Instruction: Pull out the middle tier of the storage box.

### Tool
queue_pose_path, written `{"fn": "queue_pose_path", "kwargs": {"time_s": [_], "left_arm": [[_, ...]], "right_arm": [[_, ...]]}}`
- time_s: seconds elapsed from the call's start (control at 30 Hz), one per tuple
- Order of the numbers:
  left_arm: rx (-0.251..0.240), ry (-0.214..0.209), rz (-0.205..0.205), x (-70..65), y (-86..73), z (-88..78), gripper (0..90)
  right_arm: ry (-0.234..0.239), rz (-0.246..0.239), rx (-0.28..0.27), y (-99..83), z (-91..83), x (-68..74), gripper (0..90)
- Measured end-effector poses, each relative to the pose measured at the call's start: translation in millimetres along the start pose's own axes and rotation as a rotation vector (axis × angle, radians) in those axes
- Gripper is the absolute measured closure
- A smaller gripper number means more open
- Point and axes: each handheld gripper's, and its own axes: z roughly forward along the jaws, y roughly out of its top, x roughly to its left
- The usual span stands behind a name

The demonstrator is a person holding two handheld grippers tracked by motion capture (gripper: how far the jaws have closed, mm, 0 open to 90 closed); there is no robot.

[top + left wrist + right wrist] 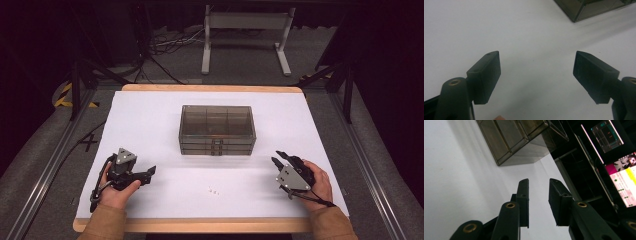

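Smoky plastic drawer box (217, 130) waits, both grippers hang back, holding nothing.
Left gripper (145, 176) gapes wide, right gripper (278, 157) stands narrowly parted; I'd approach a drawer handle squarely, steadying the box.

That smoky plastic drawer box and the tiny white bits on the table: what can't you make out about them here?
- Drawer box, high view: contents blurred behind dark tinted walls.
- White bits, high view: too small to identify.
- Drawer box, left hand-held gripper view: cut off by the top edge.
- Right hand-held gripper view: box top cropped too.
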Motion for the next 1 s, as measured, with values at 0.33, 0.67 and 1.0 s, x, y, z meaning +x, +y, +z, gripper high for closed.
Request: {"fn": "queue_pose_path", "kwargs": {"time_s": [0.33,0.67,1.0], "left_arm": [[0.0,0.0,-0.006,0.0,-0.4,0.3,22.8],[0.003,0.0,-0.001,0.3,-0.5,0.8,22.6],[0.0,0.001,-0.006,-0.3,-0.8,1.7,22.5]], "right_arm": [[-0.047,-0.14,-0.013,8.0,-4.1,9.0,71.3],[-0.092,-0.25,-0.001,15.8,-5.0,19.5,71.3],[-0.076,-0.308,-0.06,21.4,-5.4,23.1,72.4]]}}
